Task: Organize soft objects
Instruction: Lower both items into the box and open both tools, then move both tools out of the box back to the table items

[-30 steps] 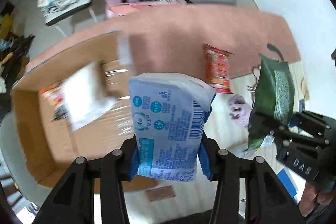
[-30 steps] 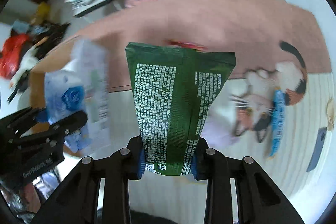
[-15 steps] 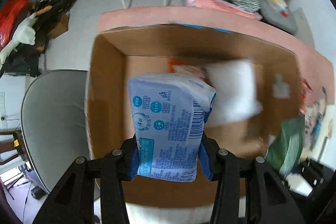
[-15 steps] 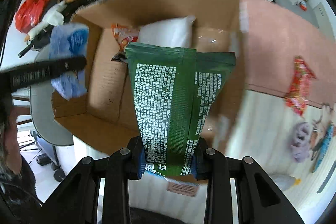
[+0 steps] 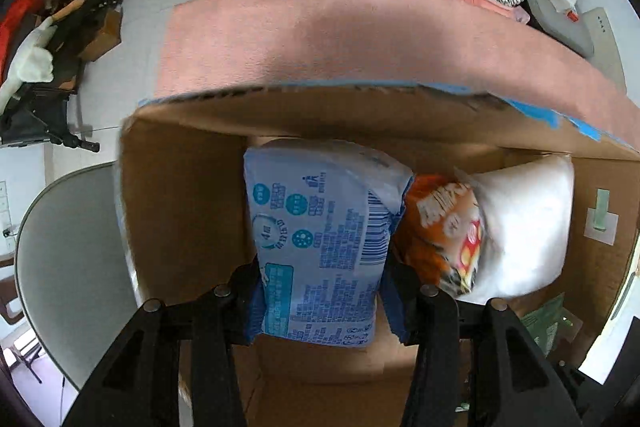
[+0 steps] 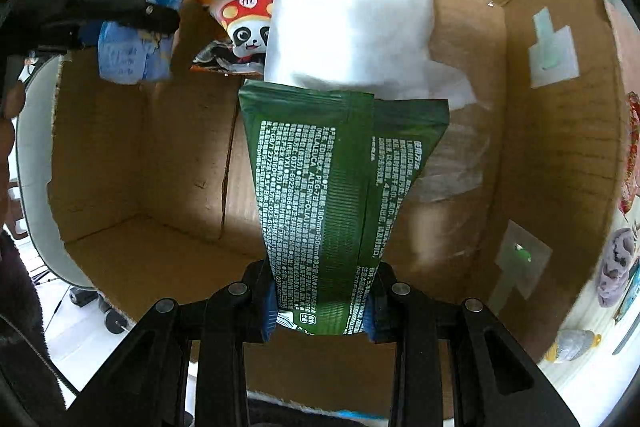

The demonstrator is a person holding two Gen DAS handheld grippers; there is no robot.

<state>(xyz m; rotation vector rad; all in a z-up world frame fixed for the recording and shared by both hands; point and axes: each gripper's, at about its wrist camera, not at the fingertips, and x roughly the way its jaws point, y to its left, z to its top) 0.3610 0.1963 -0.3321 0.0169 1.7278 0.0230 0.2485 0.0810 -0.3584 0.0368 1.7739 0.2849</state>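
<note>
Both grippers over cardboard box (image 6: 560, 131): left gripper (image 5: 322, 291) clamped on blue tissue pack (image 5: 320, 239), right gripper (image 6: 320, 299) on green pouch (image 6: 336, 195) — each pinched at bottom edge. Pkgs look light, squashy, film likely slick; grip near middle seems safer.

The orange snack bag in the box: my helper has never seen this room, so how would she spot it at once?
Look inside the open cardboard box, along its far wall. The orange snack bag lies there between the white pillow-like pack and the blue tissue pack held in the left gripper. Only it shows a cartoon panda in a red cap.
</note>
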